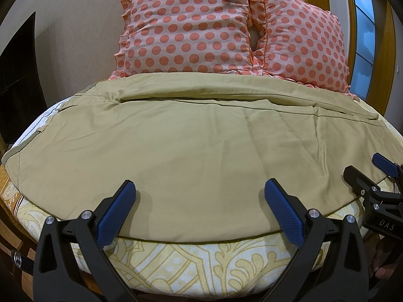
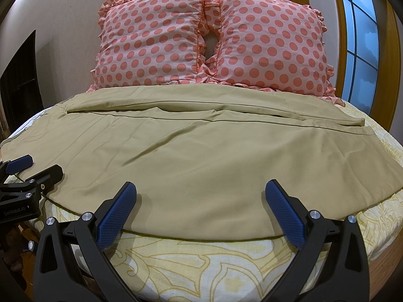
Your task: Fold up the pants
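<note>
Khaki pants (image 1: 191, 136) lie spread flat across the bed, legs lying side by side; they also show in the right wrist view (image 2: 201, 156). My left gripper (image 1: 200, 188) is open, its blue pads over the near edge of the pants, holding nothing. It shows at the left of the right wrist view (image 2: 35, 167). My right gripper (image 2: 201, 188) is open and empty over the near edge, further right. It shows at the right of the left wrist view (image 1: 366, 167).
The bed sheet (image 1: 201, 266) is cream with a yellow pattern. Two pink polka-dot pillows (image 2: 151, 40) (image 2: 272, 42) stand against the wall behind the pants. A window (image 2: 360, 40) is at the right, a dark panel (image 1: 17, 85) at the left.
</note>
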`<state>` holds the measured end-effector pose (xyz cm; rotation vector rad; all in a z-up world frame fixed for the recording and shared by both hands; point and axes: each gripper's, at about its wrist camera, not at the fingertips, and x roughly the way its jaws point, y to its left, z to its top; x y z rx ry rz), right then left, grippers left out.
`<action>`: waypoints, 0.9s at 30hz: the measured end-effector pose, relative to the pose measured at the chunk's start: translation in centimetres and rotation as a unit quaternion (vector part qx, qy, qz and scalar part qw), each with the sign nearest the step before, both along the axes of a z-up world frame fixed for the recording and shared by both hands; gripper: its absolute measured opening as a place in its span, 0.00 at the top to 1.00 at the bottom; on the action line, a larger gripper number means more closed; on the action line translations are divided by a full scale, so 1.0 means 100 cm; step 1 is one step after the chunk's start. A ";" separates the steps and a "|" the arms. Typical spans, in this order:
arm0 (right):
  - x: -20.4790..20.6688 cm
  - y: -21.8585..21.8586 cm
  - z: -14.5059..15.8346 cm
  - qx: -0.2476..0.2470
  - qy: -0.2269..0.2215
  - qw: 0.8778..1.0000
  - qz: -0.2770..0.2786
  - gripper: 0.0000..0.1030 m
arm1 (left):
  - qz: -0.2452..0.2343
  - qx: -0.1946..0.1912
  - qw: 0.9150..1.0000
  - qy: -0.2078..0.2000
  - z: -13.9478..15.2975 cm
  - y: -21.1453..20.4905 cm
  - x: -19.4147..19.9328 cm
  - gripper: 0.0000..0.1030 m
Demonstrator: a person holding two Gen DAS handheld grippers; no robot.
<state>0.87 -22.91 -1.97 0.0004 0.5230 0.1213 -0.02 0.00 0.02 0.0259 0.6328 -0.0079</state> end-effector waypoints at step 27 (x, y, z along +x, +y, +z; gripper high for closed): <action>0.083 -0.089 0.080 0.059 0.042 0.994 -0.082 0.01 | -0.023 -0.011 0.999 0.025 0.012 0.005 0.010 0.02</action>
